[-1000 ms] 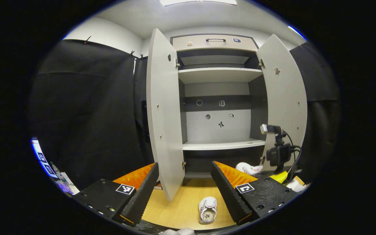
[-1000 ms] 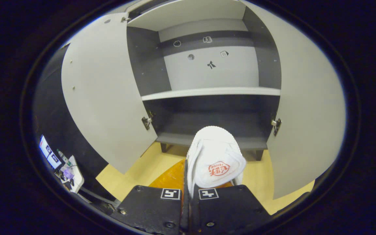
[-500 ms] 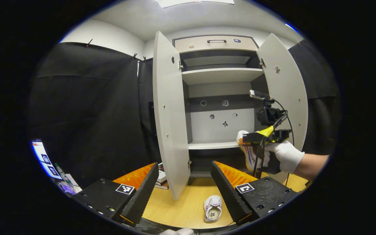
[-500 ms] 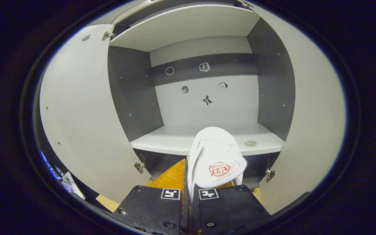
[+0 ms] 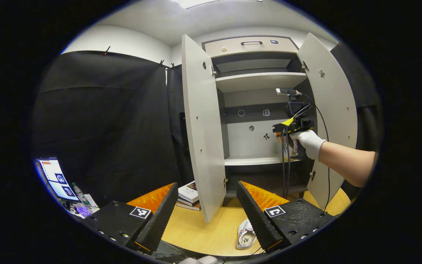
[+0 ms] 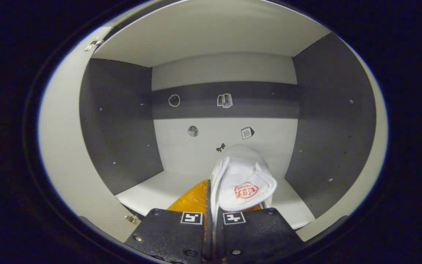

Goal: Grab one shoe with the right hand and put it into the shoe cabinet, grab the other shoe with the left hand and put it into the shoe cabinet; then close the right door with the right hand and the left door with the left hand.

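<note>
The shoe cabinet (image 5: 258, 79) stands with its left door (image 5: 202, 128) and right door (image 5: 333, 110) swung open. One white shoe (image 5: 247, 238) lies on the wooden floor in front of it, just past my open left gripper (image 5: 207, 185). A gloved hand holds my right gripper (image 5: 288, 129) inside the middle compartment. In the right gripper view, my right gripper (image 6: 210, 190) is shut on the side of the other white shoe (image 6: 242, 179). That shoe hangs toe-first a little above the white middle shelf (image 6: 152, 190), close to the back wall.
A stack of books (image 5: 189, 193) lies on the floor left of the left door. A lit screen (image 5: 55, 178) and a small bottle (image 5: 77, 190) sit at the far left. A cable (image 5: 286, 172) hangs down from the right gripper. A drawer (image 5: 251, 46) tops the cabinet.
The right gripper has carried its shoe up from floor level and forward into the middle compartment. The left gripper has stayed open, with its view drifting slightly leftward.
</note>
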Tool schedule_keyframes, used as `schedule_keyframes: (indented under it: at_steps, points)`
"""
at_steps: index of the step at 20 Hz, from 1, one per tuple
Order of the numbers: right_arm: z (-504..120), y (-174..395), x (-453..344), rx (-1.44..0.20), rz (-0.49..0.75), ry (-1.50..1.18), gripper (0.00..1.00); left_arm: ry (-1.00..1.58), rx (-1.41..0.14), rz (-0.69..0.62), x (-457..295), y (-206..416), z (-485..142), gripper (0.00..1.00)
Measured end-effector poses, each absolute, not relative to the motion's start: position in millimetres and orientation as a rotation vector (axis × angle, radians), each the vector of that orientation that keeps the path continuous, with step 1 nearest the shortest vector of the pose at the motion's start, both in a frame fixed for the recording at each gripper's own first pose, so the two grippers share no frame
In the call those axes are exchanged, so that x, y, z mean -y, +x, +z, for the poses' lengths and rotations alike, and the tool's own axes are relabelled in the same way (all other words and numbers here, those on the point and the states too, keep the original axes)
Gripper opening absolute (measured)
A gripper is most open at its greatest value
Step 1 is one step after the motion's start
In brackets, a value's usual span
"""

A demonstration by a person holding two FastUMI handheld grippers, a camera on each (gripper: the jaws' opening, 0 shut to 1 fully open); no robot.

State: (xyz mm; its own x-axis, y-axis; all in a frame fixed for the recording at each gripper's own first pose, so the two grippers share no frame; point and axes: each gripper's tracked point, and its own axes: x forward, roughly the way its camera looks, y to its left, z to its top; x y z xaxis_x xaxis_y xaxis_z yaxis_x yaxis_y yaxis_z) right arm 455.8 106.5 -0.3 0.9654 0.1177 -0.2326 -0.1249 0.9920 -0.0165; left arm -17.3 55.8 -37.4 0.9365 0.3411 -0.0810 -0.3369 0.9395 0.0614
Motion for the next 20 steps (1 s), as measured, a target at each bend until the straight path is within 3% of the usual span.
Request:
schedule_keyframes:
  at_steps: [6, 14, 16, 17, 20]
  points:
    - [-31, 512, -104, -0.369, 0.080, -0.054, 0.08, 0.059, -0.108, 0.385, -55, -13, -37, 0.96]
    - [-78, 534, -99, -0.586, 0.049, -0.085, 0.09, 0.059, -0.105, 0.402, -58, -15, -36, 0.96]
    - [-82, 535, -96, -0.609, 0.035, -0.064, 0.13, 0.058, -0.111, 0.395, -58, -16, -38, 0.96]
    - [-84, 533, -98, -0.614, 0.041, -0.045, 0.24, 0.061, -0.113, 0.397, -59, -16, -37, 0.96]
    - [-74, 524, -102, -0.588, 0.062, -0.018, 0.35, 0.071, -0.116, 0.392, -60, -18, -39, 0.96]
